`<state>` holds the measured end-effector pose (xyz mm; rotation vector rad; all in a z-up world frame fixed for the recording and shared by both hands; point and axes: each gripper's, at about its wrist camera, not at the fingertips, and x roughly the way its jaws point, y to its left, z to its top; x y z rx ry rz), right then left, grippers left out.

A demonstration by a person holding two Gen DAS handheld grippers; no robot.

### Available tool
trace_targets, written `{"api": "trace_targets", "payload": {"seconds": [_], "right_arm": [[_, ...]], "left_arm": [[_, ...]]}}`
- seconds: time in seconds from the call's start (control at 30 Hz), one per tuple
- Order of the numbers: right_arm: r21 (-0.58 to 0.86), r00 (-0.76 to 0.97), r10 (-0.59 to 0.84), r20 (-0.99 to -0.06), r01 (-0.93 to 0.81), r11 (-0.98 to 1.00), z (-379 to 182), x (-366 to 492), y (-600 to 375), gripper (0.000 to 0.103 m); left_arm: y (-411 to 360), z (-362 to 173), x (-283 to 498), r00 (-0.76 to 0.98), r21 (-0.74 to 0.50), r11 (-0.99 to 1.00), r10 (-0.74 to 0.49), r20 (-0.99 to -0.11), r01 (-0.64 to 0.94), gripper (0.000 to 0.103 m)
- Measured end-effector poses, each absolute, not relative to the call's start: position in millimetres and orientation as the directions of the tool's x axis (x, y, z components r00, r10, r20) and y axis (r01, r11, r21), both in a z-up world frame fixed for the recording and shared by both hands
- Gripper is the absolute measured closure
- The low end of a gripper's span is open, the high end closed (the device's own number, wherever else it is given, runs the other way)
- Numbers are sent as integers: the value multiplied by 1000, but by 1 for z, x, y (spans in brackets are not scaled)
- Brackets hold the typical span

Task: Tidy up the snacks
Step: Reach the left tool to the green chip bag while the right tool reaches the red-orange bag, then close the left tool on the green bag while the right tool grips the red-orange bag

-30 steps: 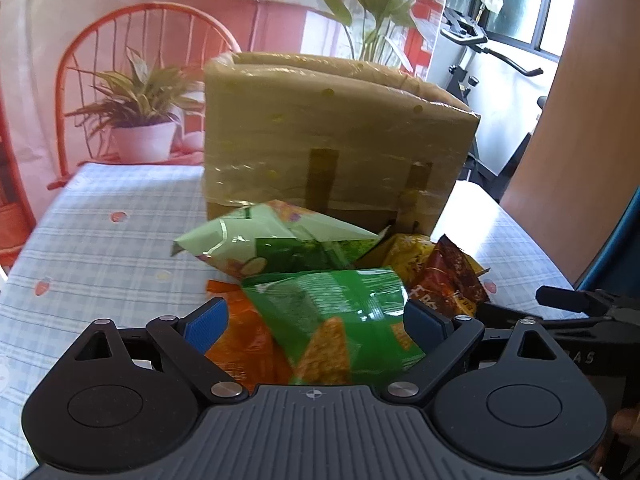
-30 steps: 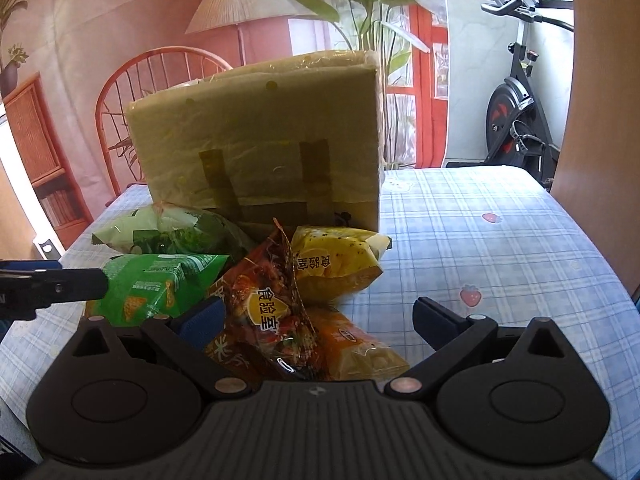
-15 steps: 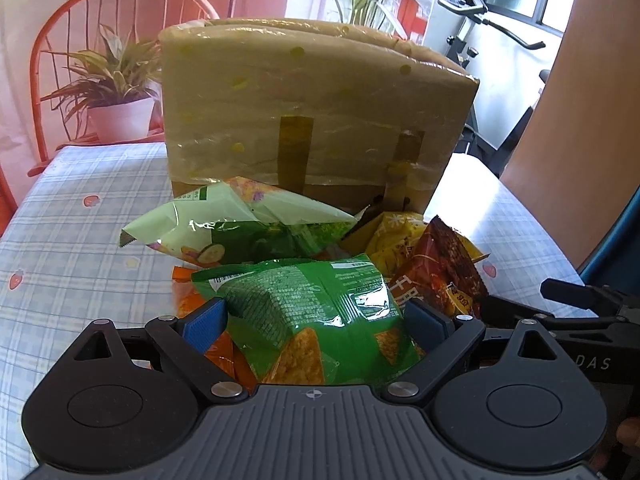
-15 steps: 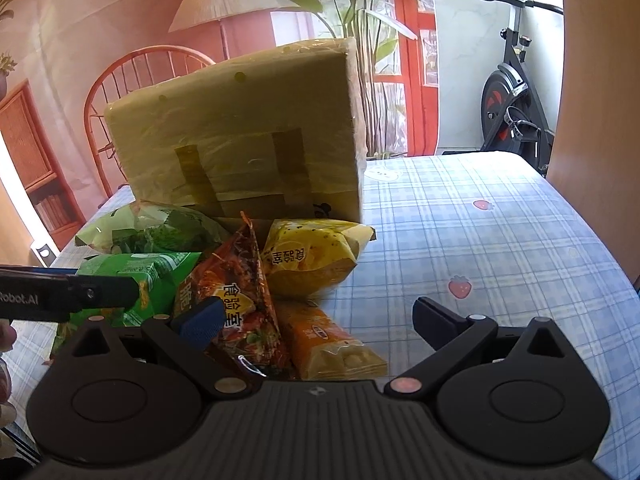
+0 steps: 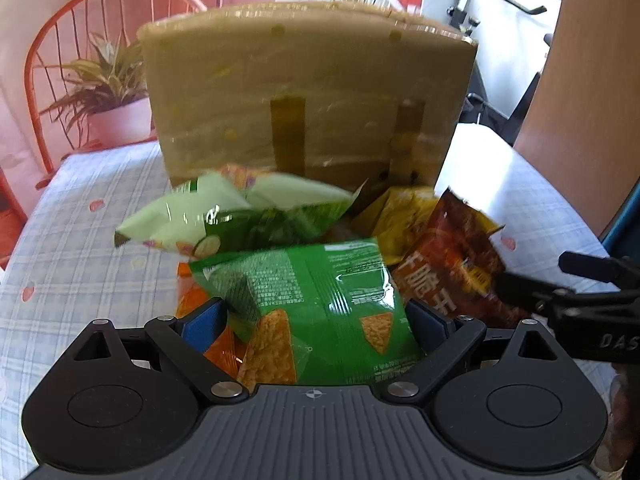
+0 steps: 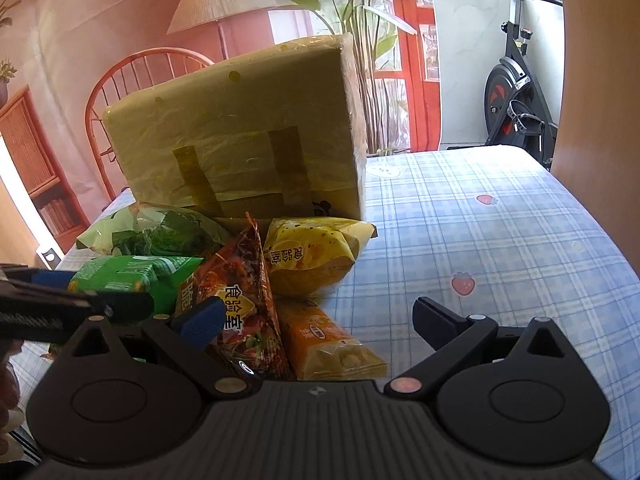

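Green chip bag (image 5: 316, 300) crinkled, glossy, between spread left jaws; right jaws spread.

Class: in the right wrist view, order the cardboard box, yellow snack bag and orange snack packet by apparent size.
1. cardboard box, clearly largest.
2. yellow snack bag.
3. orange snack packet, partly hidden; nearness makes this pair unsure.

There was one big box (image 6: 240, 136) wrapped in yellow plastic; in front of it lay six snack bags: one light green bag (image 5: 240, 216), one dark green chip bag (image 5: 316, 300), one yellow bag (image 6: 312, 256), one red-brown bag (image 6: 240, 292), one orange bag (image 6: 328, 340); one more orange bag (image 5: 192, 300) peeked out under the dark green one.
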<state>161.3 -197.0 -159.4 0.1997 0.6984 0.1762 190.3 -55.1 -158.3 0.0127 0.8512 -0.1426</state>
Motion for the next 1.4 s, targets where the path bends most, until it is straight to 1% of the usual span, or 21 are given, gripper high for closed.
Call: {"api": "trace_targets", "payload": {"seconds": [0.13,0.2,0.23,0.5,0.73,0.9,1.0,1.07,1.13,1.33,1.4], "right_arm": [[242,749,228,-622,-93,966,-161,161,-198,1],[244,747,230,-624,-93,965,-162,161,-197,1],[245,745,232,-625,-95,965,-163,161,-197,1],[266,733,285,-617,-146,953,-164,160,-185,1],[298,702,360,-614,-216,930,-169,166,-163,2],[295,695,381,-610,-248,923,-175,172,-151,4],[303,696,386,-606,-246,921,-179,178,-149,8],[312,693,391,-605,-245,918,-181,180,-148,14],[319,682,393,-616,-239,917,-184,182,-146,25],[316,693,382,-612,-229,921,-183,177,-146,35],[323,698,384,-605,-226,919,-181,176,-148,36]], "left_arm": [[-44,-163,192,640,-109,989,-148,-754,100,7],[-40,-164,190,641,-145,985,-173,-748,98,14],[-38,-163,190,644,-159,982,-186,-742,100,15],[-33,-157,178,682,-169,979,-201,-703,114,22],[-19,-144,163,712,-171,981,-187,-677,96,22],[-14,-134,150,751,-162,981,-188,-633,109,22],[-13,-128,145,777,-142,983,-180,-603,117,22],[-13,-126,143,786,-136,983,-178,-592,121,22],[-13,-124,142,793,-132,984,-176,-584,122,22],[-6,-120,138,815,-138,984,-174,-553,116,22],[-4,-119,137,824,-135,984,-170,-540,114,22]]}}
